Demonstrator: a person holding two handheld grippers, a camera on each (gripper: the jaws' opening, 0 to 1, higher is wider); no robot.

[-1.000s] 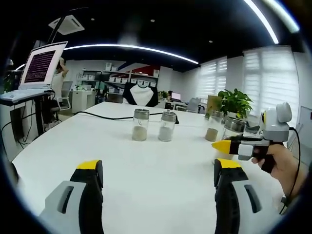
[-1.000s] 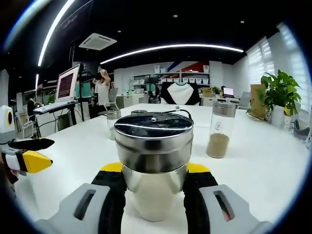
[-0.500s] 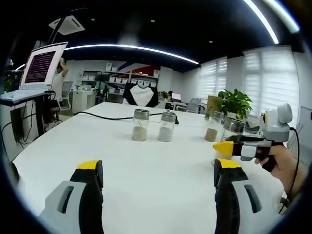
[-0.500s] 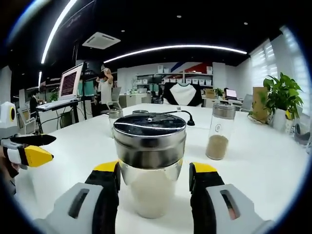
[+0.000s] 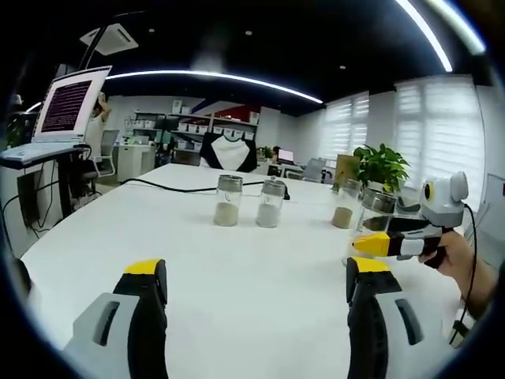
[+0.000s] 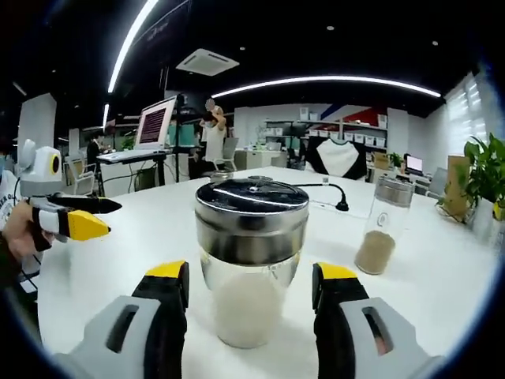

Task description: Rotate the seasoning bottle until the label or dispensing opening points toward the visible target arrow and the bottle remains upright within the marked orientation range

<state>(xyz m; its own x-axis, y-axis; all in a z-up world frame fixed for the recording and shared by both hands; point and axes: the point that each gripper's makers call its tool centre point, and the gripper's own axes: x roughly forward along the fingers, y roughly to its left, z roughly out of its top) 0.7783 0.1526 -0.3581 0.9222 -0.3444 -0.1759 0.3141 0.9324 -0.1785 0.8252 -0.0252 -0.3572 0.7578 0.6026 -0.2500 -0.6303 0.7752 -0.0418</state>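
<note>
1. Your left gripper [image 5: 252,316] hovers with jaws wide apart over the bare white table [image 5: 197,260]; two small jars [image 5: 227,202] stand far ahead.
2. Your right gripper [image 6: 252,316] has jaws apart, flanking the seasoning bottle [image 6: 251,260] without touching it.
3. An office lies beyond, with a laptop [image 6: 154,130] far left.
4. The bottle stands upright, steel-lidded, with pale powder inside.

In the right gripper view, the seasoning bottle [image 6: 251,268] shows no readable label, and its base sits partly behind the right tool [image 6: 250,288]. No arrow mark can be made out on the worktop [image 6: 442,276]. In the left gripper view, the same bottle [image 5: 374,212] is partly covered by the other tool. The laptop screen [image 5: 69,103] text is too small to read.
</note>
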